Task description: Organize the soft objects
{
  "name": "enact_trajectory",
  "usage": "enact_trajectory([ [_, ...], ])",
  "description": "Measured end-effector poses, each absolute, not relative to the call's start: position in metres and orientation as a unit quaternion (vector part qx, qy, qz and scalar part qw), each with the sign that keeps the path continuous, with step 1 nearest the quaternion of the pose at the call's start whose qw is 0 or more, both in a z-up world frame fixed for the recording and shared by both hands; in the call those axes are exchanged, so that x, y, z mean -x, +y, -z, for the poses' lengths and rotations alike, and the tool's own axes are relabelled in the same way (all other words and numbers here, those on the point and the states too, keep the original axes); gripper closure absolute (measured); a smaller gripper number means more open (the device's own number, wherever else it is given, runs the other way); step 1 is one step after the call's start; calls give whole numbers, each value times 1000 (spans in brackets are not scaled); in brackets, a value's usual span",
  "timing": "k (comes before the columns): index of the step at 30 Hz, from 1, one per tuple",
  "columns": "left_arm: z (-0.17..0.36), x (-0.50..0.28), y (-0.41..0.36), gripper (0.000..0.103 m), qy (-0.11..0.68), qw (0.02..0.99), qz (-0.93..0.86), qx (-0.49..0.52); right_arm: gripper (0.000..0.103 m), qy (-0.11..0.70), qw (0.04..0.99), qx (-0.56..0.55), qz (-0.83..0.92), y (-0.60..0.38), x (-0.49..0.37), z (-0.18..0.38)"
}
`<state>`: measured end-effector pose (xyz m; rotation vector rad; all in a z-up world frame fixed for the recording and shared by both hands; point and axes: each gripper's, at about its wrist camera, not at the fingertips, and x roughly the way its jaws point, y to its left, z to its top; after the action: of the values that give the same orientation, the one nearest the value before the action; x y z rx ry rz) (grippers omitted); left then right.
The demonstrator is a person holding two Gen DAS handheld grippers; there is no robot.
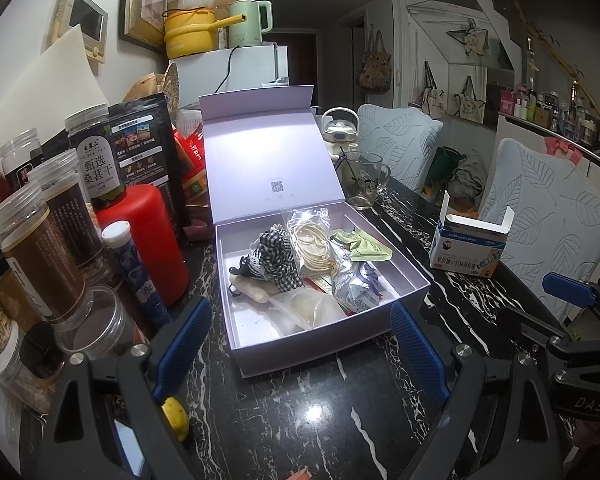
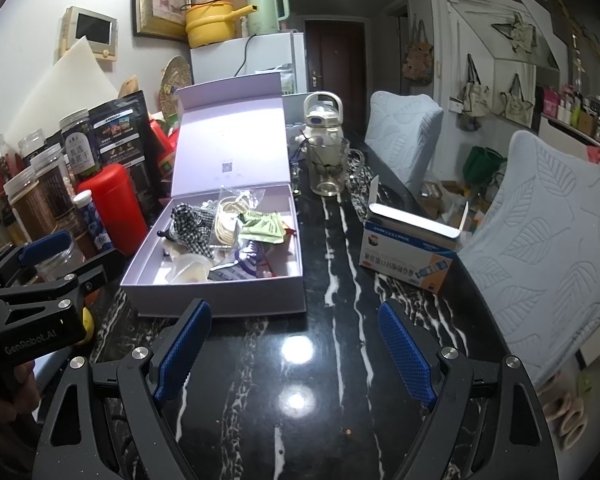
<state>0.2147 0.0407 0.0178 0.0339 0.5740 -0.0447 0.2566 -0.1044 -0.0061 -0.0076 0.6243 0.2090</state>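
Both my claws idle, empty.
My left claw [image 1: 300, 344] and right claw [image 2: 296, 350] gape wide, angled downward, side by side.

bare tabletop [image 2: 300, 380] ahead, jars [image 1: 40, 248] crowding left

I stand at a black marble-pattern table [image 2: 260, 380] with white veining, glossy, showing two lamp reflections. Directly on it: an open lilac box [image 1: 320, 344], lid upright at the rear, holding mixed soft items. Left of the box stands a red canister [image 1: 156, 240], with a blue tube [image 1: 134, 272] and several clear jars [image 1: 44, 256] crowded beside it. Behind the box I note a glass mug [image 2: 328, 168] and a white kettle [image 2: 324, 120]. Right of the box, well apart, lies an opened medicine carton [image 2: 408, 248]. A yellow object [image 1: 176, 416] sits near the front left edge.
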Motion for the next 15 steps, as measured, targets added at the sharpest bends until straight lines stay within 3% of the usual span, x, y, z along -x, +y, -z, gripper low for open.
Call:
enact_trajectory([
  [15,-17,-215,40,11,284,959,18,-15,16,311,945,7,-101,-104,-259,7],
])
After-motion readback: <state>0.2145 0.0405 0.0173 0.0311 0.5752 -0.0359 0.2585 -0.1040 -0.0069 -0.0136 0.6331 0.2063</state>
